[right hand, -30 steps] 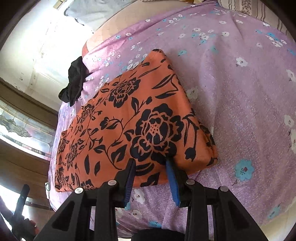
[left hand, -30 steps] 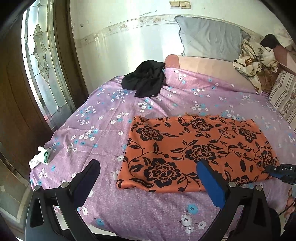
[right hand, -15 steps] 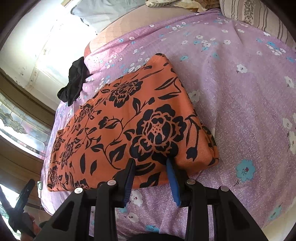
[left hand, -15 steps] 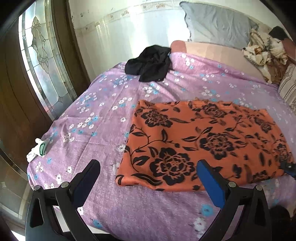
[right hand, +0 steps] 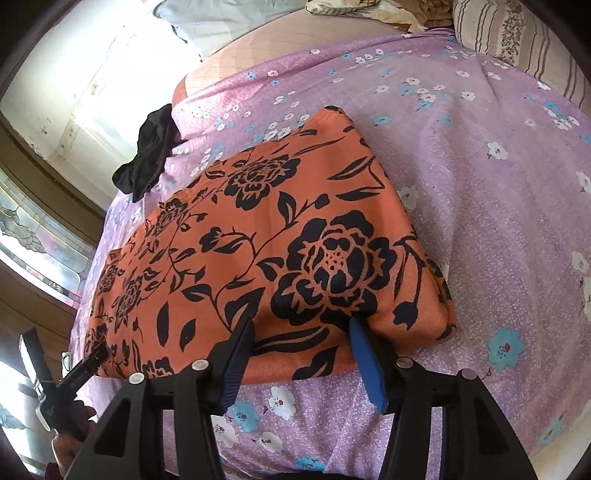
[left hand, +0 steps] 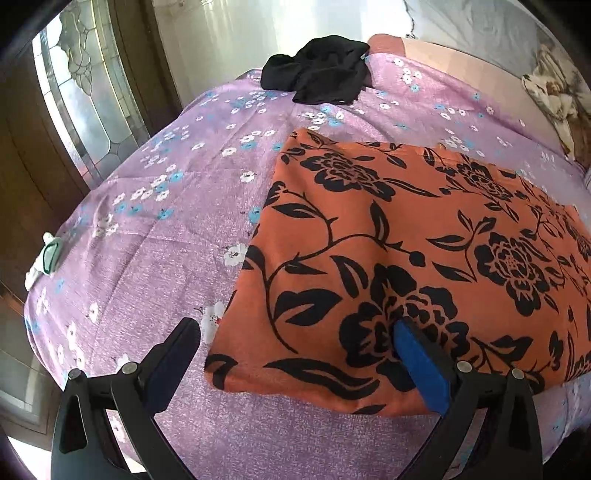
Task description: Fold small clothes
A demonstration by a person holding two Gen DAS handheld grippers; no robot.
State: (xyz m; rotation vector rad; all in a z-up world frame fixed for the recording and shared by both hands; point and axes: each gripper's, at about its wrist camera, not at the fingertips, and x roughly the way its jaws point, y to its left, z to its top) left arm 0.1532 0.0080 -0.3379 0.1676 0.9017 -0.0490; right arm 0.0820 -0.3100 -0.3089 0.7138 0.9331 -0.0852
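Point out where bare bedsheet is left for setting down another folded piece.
Free: the purple floral sheet between the folded orange black-flowered cloth, the crumpled black garment and the small white item at the edge; also the sheet right of the cloth, up to the striped pillow. Crowded: the cloth's near edge, with both grippers.

- The orange garment [left hand: 424, 236], a soft, matt cloth printed with black flowers, lies smooth with few creases.
- The purple bedsheet [left hand: 177, 229] is a matt woven cloth with a faintly grainy surface and small printed blossoms.
- A black garment [left hand: 317, 70] shows as dull, limp fabric, crumpled.
- The left gripper [left hand: 295, 354] and right gripper [right hand: 303, 343] are of matt black plastic with bright metal screw heads; one blue pad [right hand: 367, 362] looks rubbery and ribbed.
- The door frame [left hand: 22, 173] is dark, glossy wood around patterned, textured glass [left hand: 85, 99].
- A striped pillow [right hand: 517, 40] is woven cloth.
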